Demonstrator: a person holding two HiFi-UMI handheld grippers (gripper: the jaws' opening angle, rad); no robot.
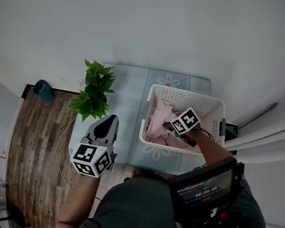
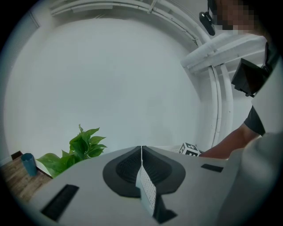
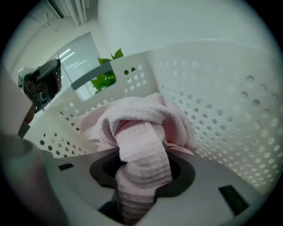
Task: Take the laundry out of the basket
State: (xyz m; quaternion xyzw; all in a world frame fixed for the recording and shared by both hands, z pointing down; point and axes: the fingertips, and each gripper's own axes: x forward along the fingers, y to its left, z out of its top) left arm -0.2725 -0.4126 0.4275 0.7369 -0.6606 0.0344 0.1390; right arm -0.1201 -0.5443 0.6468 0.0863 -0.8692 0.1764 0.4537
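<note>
Lifting the pink waffle cloth (image 3: 142, 154) clear of the basket (image 1: 212, 104) looks like the step in hand.

Head view: the white perforated basket sits on the pale table (image 1: 129, 91), with pink laundry (image 1: 157, 123) piled in its left half. The right gripper (image 1: 172, 125) is down inside, on the pile. The left gripper (image 1: 109, 123) hovers off the basket's left side, near the plant (image 1: 95, 93), carrying nothing. To do it well, pull straight up until the cloth's tail clears the rim. Watch that it doesn't drag the rest of the pile or tip the light basket; the free left gripper could steady the rim. The marker cube (image 1: 185, 121) covers the right jaws here, and what lies under the top folds is out of sight.

Left gripper view: the jaws are pressed together with nothing between them. The gripper body hides nearly all of the basket. Only the other gripper's cube and the person's forearm (image 2: 225, 145) show past it.

Right gripper view: the jaws are clenched on a bunched fold of the cloth, which rises between them and loops over the pile. The basket wall stands close behind. The cloth's lower end is cut off at the frame edge. Can't tell whether it is one item or two tangled together. The basket floor is hidden.
</note>
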